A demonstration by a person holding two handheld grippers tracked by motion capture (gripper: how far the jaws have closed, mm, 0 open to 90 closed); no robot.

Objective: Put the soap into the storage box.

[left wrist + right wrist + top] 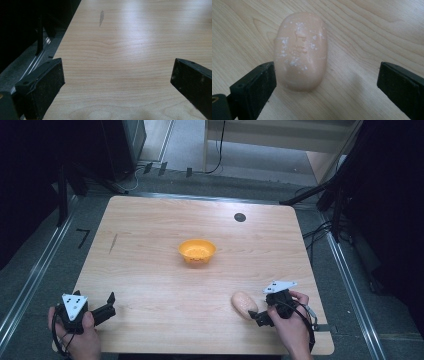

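Note:
A pale pink, oval soap-like bar (244, 304) lies on the wooden table (165, 290) near its front right. My right gripper (257, 315) is open just behind it. In the right gripper view the bar (300, 50), speckled white, has its near end between the jaws of the right gripper (327, 75), close beside the left one and not touching it. An orange bowl (197, 251) stands at the table's middle. My left gripper (110, 304) rests open at the front left; in its own view the left gripper (117, 72) has only bare wood between its jaws.
A black round grommet (240, 217) sits in the table's far right part. A dark streak (113, 243) marks the wood at the left, and the streak (101, 17) also shows ahead of the left gripper. Metal rails and black frames run along both table sides.

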